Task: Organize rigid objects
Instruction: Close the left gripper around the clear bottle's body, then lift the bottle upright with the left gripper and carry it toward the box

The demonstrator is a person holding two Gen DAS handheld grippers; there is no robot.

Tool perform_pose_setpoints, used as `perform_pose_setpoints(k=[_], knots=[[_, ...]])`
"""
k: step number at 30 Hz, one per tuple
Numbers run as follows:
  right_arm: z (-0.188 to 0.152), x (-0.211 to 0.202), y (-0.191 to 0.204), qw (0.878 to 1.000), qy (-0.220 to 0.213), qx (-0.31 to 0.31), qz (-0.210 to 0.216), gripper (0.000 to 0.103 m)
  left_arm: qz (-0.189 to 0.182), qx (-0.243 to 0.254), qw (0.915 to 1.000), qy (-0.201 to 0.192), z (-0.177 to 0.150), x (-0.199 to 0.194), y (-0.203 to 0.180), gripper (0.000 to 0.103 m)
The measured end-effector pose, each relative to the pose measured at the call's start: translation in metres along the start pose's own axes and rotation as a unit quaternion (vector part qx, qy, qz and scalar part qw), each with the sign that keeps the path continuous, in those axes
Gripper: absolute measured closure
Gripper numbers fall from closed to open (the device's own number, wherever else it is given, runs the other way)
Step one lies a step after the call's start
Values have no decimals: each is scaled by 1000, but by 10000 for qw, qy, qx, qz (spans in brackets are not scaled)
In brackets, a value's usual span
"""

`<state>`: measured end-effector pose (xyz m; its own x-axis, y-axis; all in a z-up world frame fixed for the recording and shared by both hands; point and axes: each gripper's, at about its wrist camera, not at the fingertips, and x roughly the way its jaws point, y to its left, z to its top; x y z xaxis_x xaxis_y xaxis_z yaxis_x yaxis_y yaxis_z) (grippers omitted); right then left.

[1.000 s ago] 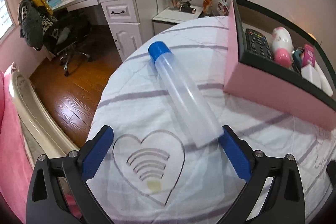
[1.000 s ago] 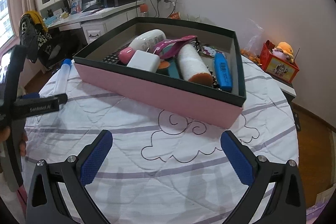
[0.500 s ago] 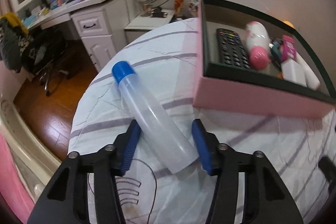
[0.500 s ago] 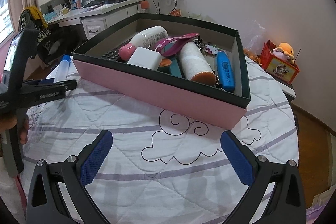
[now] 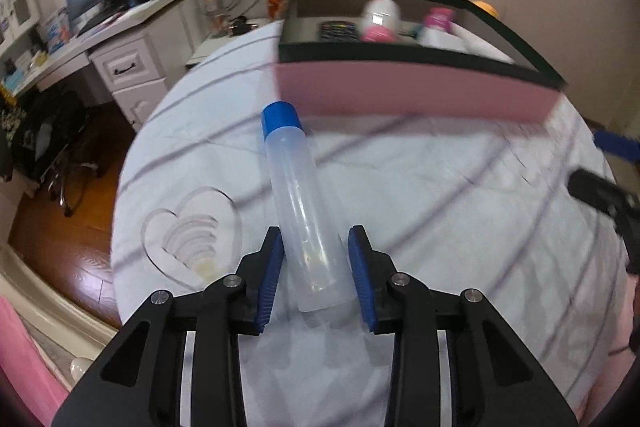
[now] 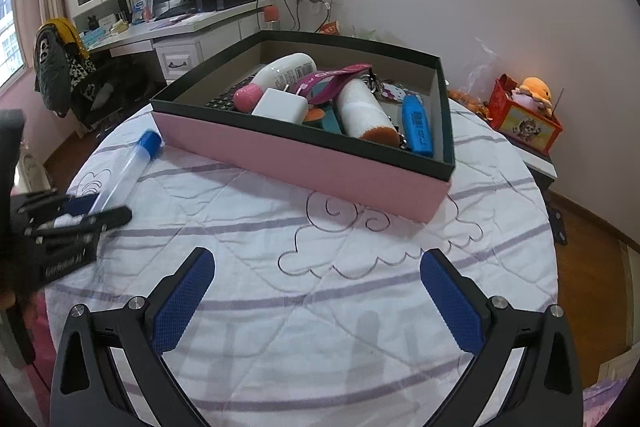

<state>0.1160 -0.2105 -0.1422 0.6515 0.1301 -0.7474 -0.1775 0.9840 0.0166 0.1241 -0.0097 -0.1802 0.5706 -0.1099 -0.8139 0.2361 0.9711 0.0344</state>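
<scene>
- Now the left gripper (image 5: 316,267) has its blue pads (image 5: 271,275) against the lower part of a translucent tube (image 5: 306,223) with a blue cap (image 5: 281,118); the jaws have just been closing, and the tube sits between them, clasped near its closed bottom end.
- From the left wrist view, the tube runs away from the gripper over the white quilted tablecloth (image 5: 440,211), its capped end close to the pink box (image 5: 416,95) (whether the tube is lifted clear of the cloth cannot be told).
- Seen from the right wrist, the same tube (image 6: 120,171) lies left of the box's near corner, with the left gripper (image 6: 72,215) at its lower end.
- The right gripper (image 6: 316,295) hangs above the cloth with jaws spread wide and nothing between them.
- Inside the pink box with its dark rim (image 6: 304,131) lie a white bottle with a pink cap (image 6: 280,75), a white charger (image 6: 280,105), a remote control (image 6: 224,99), a white roll (image 6: 362,109) and a blue marker-like object (image 6: 418,125).
- A stitched heart outline (image 5: 188,223) shows on the cloth left of the tube.
</scene>
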Motion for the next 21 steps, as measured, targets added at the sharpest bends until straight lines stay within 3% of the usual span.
perform_pose_setpoints(k=[7, 9, 11, 14, 16, 18, 20, 21], knots=[[-8, -7, -5, 9998, -6, 154, -101, 0, -92, 318, 9994, 28, -12, -12, -23, 66], [-8, -6, -5, 9997, -5, 197, -130, 0, -71, 261, 9996, 32, -9, -12, -25, 59], [-8, -5, -6, 9997, -10, 201, -167, 0, 38, 254, 9997, 20, -8, -11, -28, 42], [-8, -3, -7, 9996, 7, 222, -173, 0, 110, 220, 9997, 42, -3, -4, -29, 37], [-8, -2, -7, 9996, 21, 228, -170, 0, 57, 151, 9998, 81, 1, 3, -28, 37], [-9, 0, -8, 9996, 39, 226, -180, 0, -30, 146, 9999, 40, 3, 4, -28, 47], [-9, 0, -9, 9996, 38, 231, -179, 0, -223, 168, 9996, -32, 5, 2, -29, 67], [-9, 0, -9, 9995, 31, 244, -185, 0, -364, 180, 9991, -91, 6, -2, -30, 70]])
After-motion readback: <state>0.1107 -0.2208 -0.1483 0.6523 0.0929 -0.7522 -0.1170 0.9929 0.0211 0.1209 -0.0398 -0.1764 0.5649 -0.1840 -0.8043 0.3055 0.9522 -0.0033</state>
